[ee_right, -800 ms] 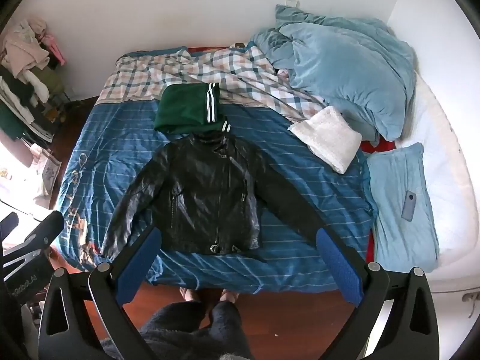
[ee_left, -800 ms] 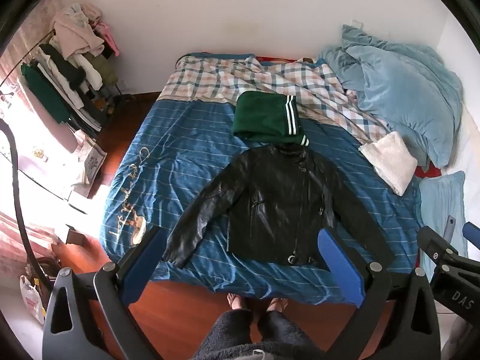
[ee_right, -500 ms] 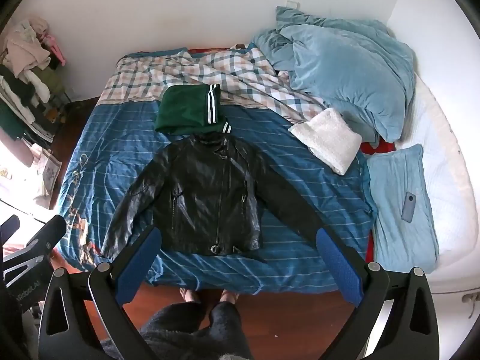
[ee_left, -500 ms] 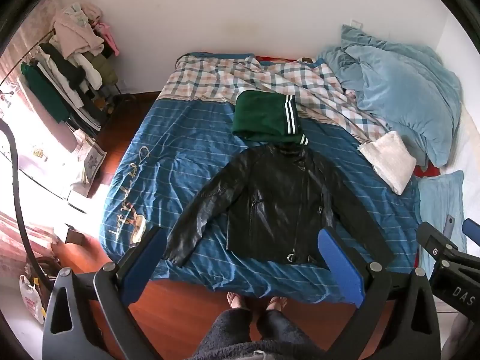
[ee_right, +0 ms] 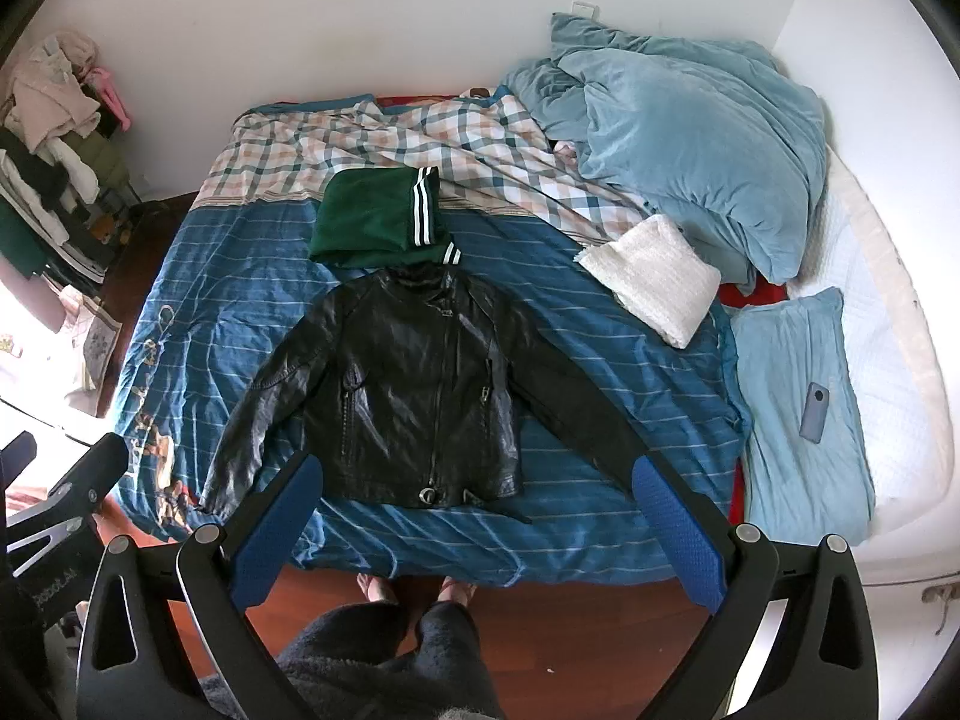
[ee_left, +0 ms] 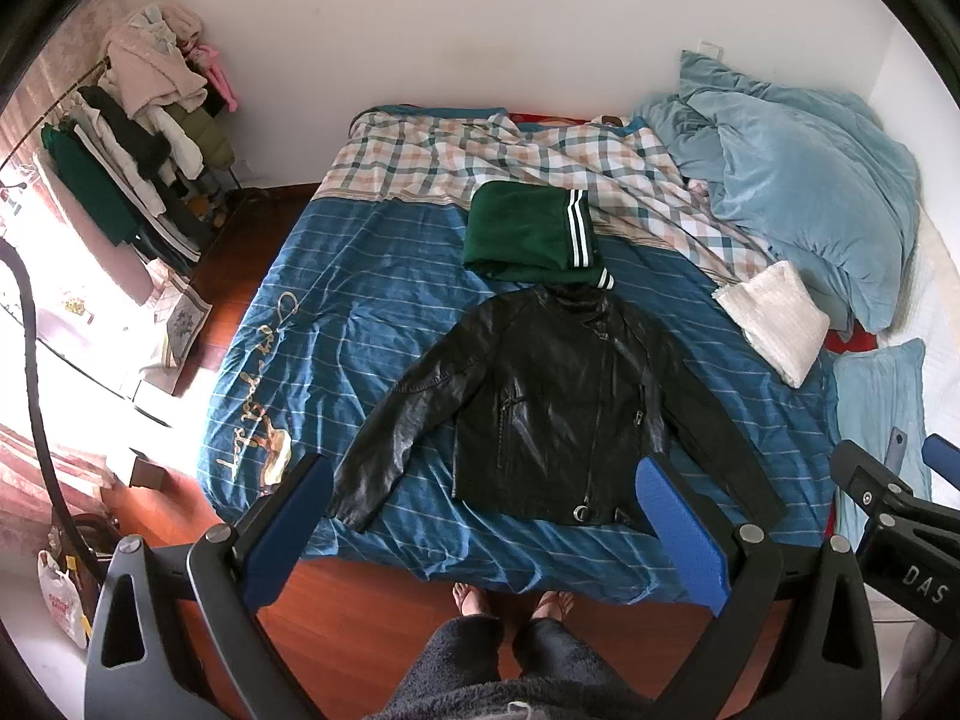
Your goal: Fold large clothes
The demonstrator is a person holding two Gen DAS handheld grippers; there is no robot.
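Nothing has moved to speak of since the earlier frames: both views sit as they did, high above the foot of the bed (ee_left: 372, 324). Left tongs (ee_left: 483, 534) hang with jaws wide apart and nothing between them; right tongs (ee_right: 474, 531) likewise, apart and empty. On the blue striped cover the jacket (ee_left: 558, 402) lies flat, front up, zipped, collar toward 12 o'clock and hem toward 6, both sleeves spread out and down toward 8 and 4. Touching its collar at 12 o'clock is a folded green garment (ee_left: 522, 234) with white stripes. At 2 o'clock from the jacket lies a folded white towel (ee_right: 651, 279), with a heap of pale blue bedding (ee_right: 684, 120) beyond. A phone (ee_right: 814, 411) rests on a pillow (ee_right: 786, 360) at 3 o'clock. A person's feet (ee_left: 510, 597) stand at 6 o'clock.
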